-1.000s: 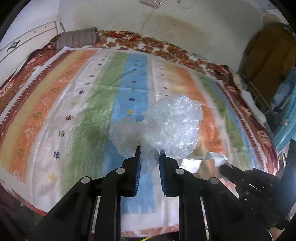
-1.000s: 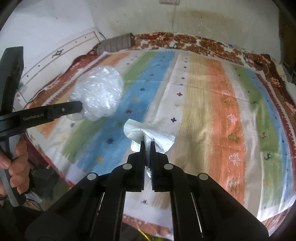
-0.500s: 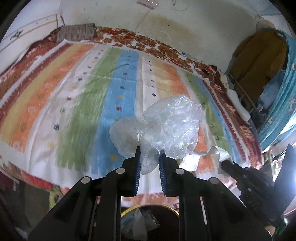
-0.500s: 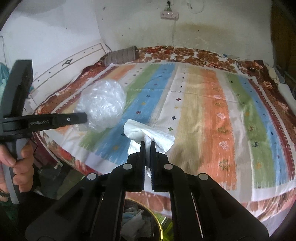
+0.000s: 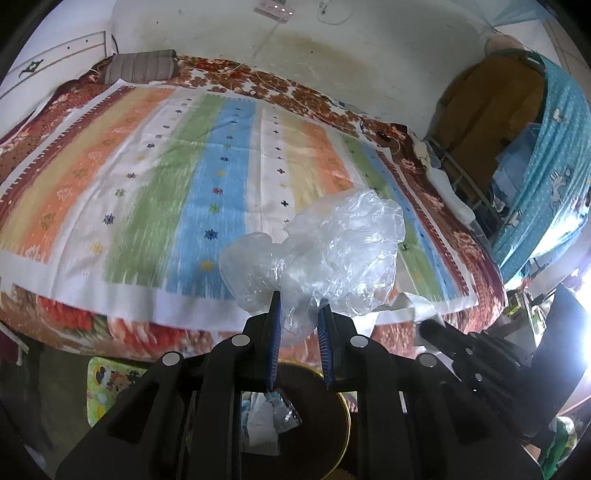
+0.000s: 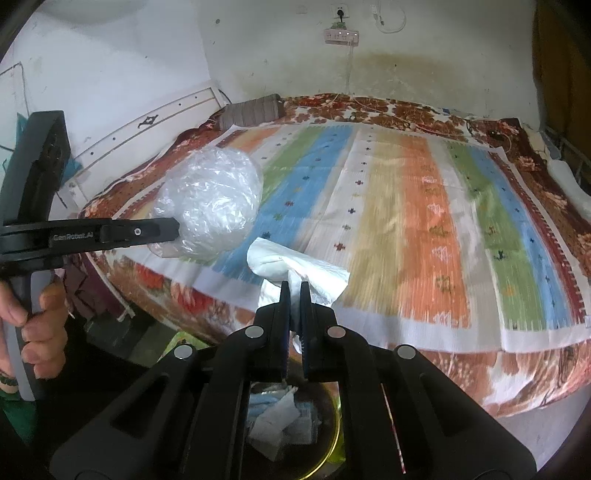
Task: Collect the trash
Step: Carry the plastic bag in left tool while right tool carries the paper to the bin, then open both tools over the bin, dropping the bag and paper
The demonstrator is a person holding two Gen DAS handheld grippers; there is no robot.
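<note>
My left gripper is shut on a crumpled clear plastic bag, held in the air off the bed's front edge. The bag also shows in the right wrist view, with the left gripper beside it. My right gripper is shut on a crumpled white tissue. The right gripper shows at the lower right of the left wrist view. A round bin with a yellow-gold rim sits on the floor below both grippers, with paper scraps inside; it also shows in the right wrist view.
A bed with a striped multicoloured sheet fills both views, with a striped pillow at the far end. A white wall and a power strip lie behind. Blue cloth and shelves stand at the right.
Both grippers have pulled back from over the bed with their trash still held. The bed's front edge and the bin on the floor have come into view below them.
</note>
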